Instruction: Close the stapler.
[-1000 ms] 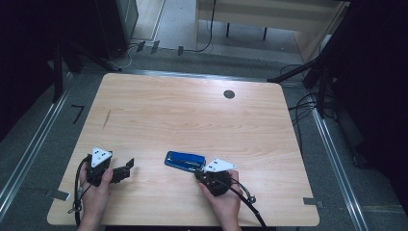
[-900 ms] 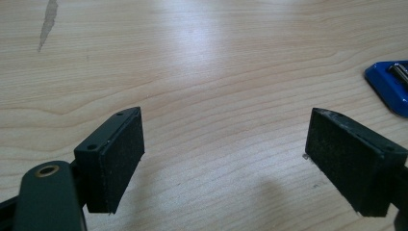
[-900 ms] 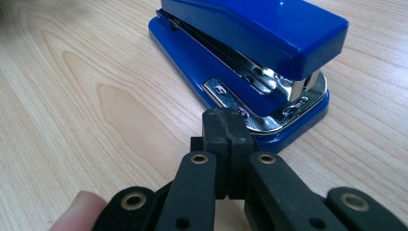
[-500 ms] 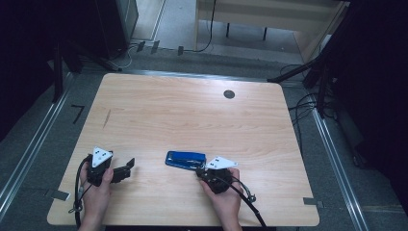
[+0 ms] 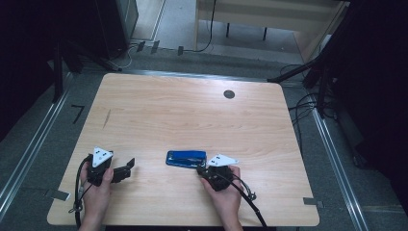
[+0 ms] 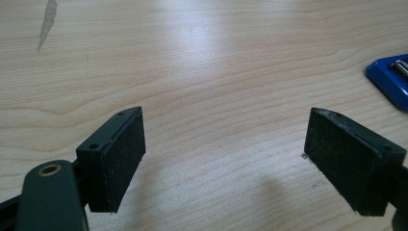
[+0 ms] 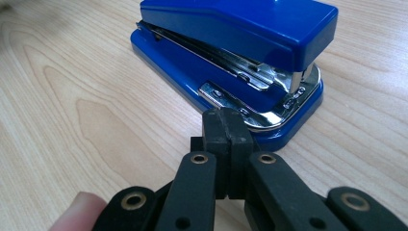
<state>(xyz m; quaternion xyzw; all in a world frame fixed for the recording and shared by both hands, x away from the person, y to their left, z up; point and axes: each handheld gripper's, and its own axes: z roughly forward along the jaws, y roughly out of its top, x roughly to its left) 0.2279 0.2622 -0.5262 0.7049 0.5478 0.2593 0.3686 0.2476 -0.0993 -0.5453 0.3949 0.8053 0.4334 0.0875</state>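
Observation:
A blue stapler (image 5: 186, 158) lies flat near the front middle of the wooden table (image 5: 192, 115). My right gripper (image 5: 202, 168) sits just in front of its right end, jaws shut with nothing between them. In the right gripper view the shut tips (image 7: 226, 129) rest at the chrome-edged front of the stapler (image 7: 231, 38), which is slightly ajar; contact cannot be told. My left gripper (image 5: 127, 167) lies at the front left, pointing right toward the stapler. Its jaws (image 6: 226, 159) stand wide open over bare wood, with a corner of the stapler (image 6: 389, 77) at the far right.
A small black round disc (image 5: 229, 94) sits in the tabletop at the back right. A grey streak (image 5: 107, 118) marks the wood at the left. Cables (image 5: 245, 192) trail from the grippers over the front edge. Dark furniture and floor cables surround the table.

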